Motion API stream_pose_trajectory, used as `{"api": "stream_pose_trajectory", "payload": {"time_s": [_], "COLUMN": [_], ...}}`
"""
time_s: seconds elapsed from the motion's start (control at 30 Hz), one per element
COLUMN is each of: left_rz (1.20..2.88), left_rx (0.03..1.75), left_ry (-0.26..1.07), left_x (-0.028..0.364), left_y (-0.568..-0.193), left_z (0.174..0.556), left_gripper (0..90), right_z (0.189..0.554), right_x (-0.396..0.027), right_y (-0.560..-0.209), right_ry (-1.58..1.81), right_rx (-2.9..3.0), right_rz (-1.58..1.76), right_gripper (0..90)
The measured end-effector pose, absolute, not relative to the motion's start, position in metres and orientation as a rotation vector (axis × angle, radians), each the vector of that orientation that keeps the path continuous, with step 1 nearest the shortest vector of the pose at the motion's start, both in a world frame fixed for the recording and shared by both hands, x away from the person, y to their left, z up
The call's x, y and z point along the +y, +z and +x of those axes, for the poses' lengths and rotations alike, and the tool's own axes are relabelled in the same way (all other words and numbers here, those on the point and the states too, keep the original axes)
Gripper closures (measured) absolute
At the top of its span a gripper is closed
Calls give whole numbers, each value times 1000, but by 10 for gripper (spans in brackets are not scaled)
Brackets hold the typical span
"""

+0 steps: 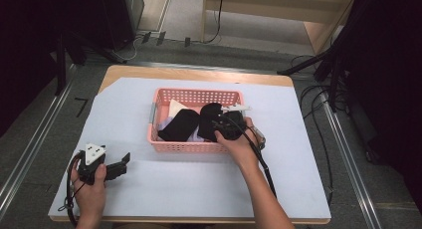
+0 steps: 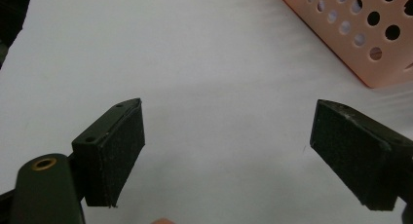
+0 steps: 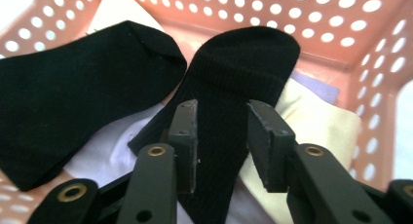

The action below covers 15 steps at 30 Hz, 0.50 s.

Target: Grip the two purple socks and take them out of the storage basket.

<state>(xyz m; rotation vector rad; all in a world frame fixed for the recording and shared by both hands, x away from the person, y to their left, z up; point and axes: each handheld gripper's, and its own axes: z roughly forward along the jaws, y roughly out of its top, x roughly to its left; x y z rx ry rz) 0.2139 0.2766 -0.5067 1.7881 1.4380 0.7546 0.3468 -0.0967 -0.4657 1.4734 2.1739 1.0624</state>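
A pink perforated basket (image 1: 184, 147) stands mid-table and holds socks. One black sock (image 1: 180, 124) lies at its left, another black sock (image 1: 209, 114) beside it. My right gripper (image 1: 226, 127) reaches down into the basket. In the right gripper view its jaws (image 3: 221, 112) straddle a strip of the right-hand black sock (image 3: 243, 63), which spreads wider than the gap; the pads stand apart with fabric between them. The other black sock (image 3: 73, 92) lies to the left. My left gripper (image 1: 122, 163) rests on the white table cover left of the basket, open (image 2: 226, 131) and empty.
Cream cloth (image 3: 311, 121), white cloth and a lilac piece (image 3: 316, 87) lie under the black socks. The basket's corner (image 2: 360, 34) sits ahead and right of the left jaws. White table cover (image 1: 174, 189) spreads in front; cables trail on the floor at the right.
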Motion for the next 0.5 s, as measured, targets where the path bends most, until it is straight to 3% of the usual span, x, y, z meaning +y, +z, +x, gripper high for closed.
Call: {"api": "stream_pose_trajectory", "payload": {"time_s": [0.13,0.3,0.43,0.5], "left_rz": [1791,1794,1794,1791], "left_rx": [1440,1441,1440,1441], "left_ry": [751,749,749,749], "left_x": [277,277,277,277], "left_y": [-507,-507,-507,-507], "left_z": [214,215,215,215], "left_gripper": [137,137,137,137], "right_z": [357,369,376,378], "right_x": [-88,-79,-71,-65], "right_y": [-468,-470,-476,-479], "right_ry": [988,909,654,514], "right_rx": [2214,2285,2375,2434], "right_rz": [1496,1627,1671,1642], "right_gripper": [607,460,480,532]}}
